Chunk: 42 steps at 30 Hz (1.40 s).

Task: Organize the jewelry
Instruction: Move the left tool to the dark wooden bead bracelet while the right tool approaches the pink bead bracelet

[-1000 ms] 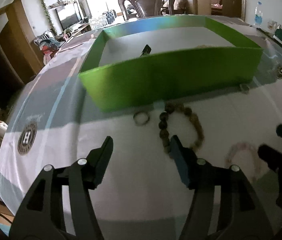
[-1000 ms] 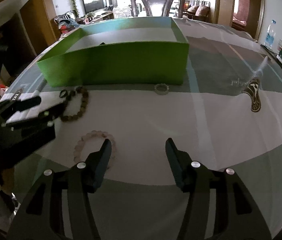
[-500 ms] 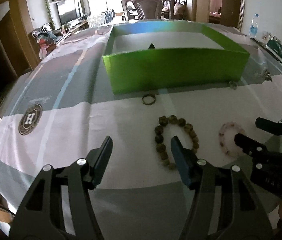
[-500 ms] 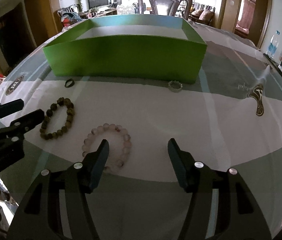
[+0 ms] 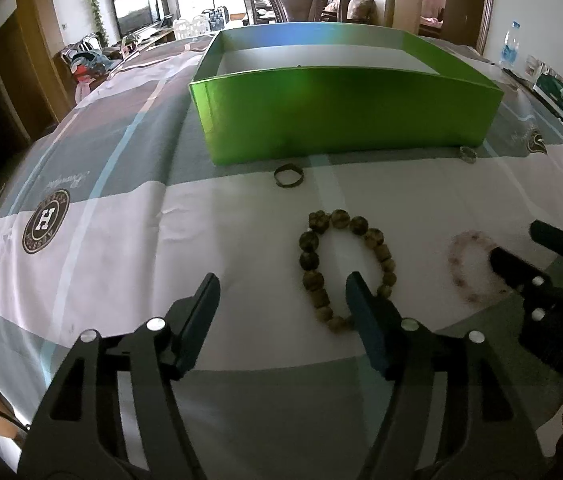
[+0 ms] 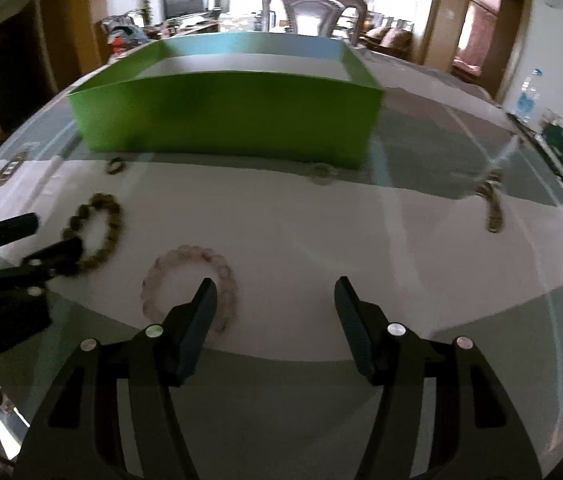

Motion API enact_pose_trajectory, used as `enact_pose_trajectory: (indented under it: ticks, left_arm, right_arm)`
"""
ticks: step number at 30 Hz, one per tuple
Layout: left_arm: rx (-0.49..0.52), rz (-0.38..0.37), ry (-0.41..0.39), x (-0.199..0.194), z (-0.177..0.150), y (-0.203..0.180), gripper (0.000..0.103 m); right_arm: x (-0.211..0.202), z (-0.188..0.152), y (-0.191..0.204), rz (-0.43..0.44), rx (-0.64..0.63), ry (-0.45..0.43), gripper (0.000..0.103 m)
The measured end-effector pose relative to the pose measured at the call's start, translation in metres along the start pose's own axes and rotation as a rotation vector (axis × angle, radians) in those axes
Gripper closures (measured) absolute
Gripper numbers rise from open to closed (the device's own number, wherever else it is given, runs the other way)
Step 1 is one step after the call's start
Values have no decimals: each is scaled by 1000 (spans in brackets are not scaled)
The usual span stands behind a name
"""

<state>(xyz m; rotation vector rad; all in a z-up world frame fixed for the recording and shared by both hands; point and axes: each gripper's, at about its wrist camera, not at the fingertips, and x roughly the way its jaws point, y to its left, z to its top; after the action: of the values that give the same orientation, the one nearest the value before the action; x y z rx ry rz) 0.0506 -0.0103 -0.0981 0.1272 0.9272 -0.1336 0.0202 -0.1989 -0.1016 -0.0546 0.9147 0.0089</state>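
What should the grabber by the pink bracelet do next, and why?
Probably slide the right gripper a bit left and lower it over the pink bracelet. Its jaws are open and empty, and the bracelet lies by its left finger, outside the green box.

box (image 5: pixel 345 120) behind 2 rings, small ring (image 5: pixel 288 176) left, 2 bracelets nearer, bead bracelet (image 5: pixel 345 264) leftmost

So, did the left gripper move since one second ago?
Yes. The left gripper backed away from the green box; the box looks farther now.
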Motion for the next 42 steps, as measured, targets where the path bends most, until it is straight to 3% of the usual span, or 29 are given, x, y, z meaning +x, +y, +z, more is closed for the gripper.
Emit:
enact_pose_trajectory:
  ticks: [6,23,27,30,42]
  left_arm:
    - [-9,2,-3,2,0,-1,35]
    - [-28,9,-9,1,-4,-2,27]
    - [-32,-12,-17,1,-7,0,27]
    - [-30,-15,-32,1,-9,1,24]
    - [-32,-15,-38,3,-10,3,21]
  right_arm:
    - [-1,-4,-28,-26,85,15,43]
    - [-1,-5,7,73,2,2,43]
    - [-1,-5,2,61,19,-1,42]
    - [1,-6,-1,46,32,1,37]
    - [1,-8,0,37,40,-9,36]
